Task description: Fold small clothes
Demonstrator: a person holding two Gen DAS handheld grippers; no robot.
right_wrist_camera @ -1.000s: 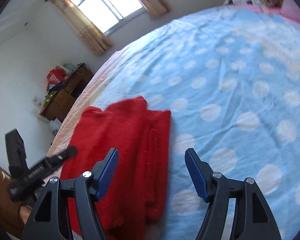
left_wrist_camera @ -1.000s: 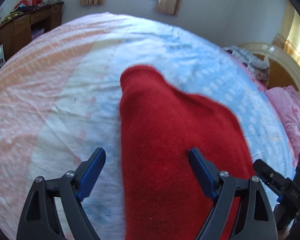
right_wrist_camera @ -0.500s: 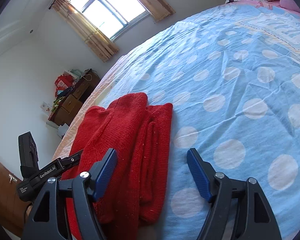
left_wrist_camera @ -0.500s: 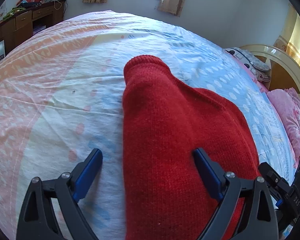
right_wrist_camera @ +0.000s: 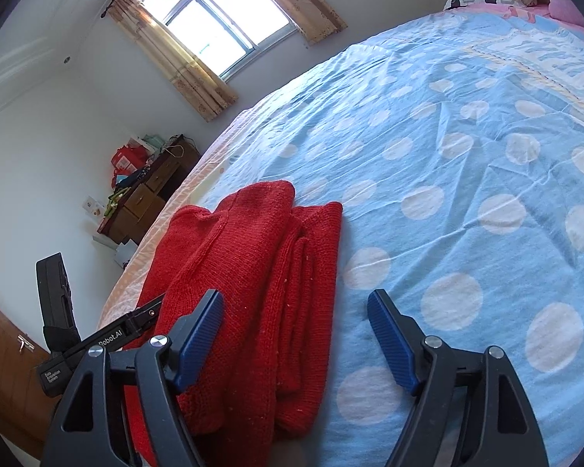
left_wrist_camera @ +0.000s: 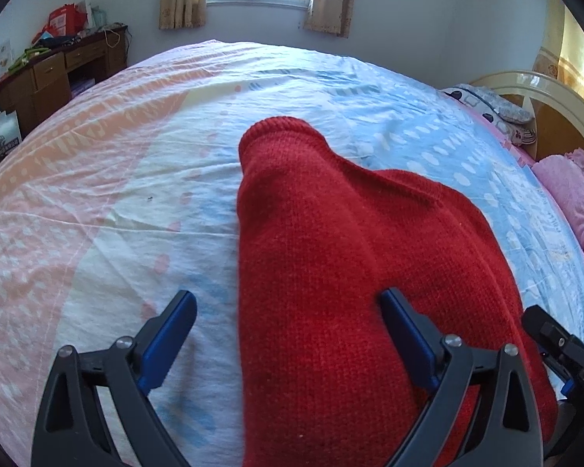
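A red knit sweater [left_wrist_camera: 350,264] lies folded in layers on the bed; it also shows in the right wrist view [right_wrist_camera: 253,280]. My left gripper [left_wrist_camera: 288,327] is open and empty, hovering over the sweater's near left edge, its right finger above the cloth. My right gripper [right_wrist_camera: 296,330] is open and empty over the sweater's right edge, where the stacked folds show. The right gripper's body shows at the lower right of the left wrist view [left_wrist_camera: 556,350]. The left gripper's body shows at the left of the right wrist view [right_wrist_camera: 109,338].
The bed sheet is pink and white on the left [left_wrist_camera: 78,194] and blue with white dots on the right [right_wrist_camera: 467,155]. A wooden desk [left_wrist_camera: 58,74] with clutter stands by the far wall. Pillows [left_wrist_camera: 494,109] and a headboard [left_wrist_camera: 545,89] are at the right.
Both grippers have drawn back and tilted up a little, so more of the room shows. The sweater has not moved. Both grippers stay open.
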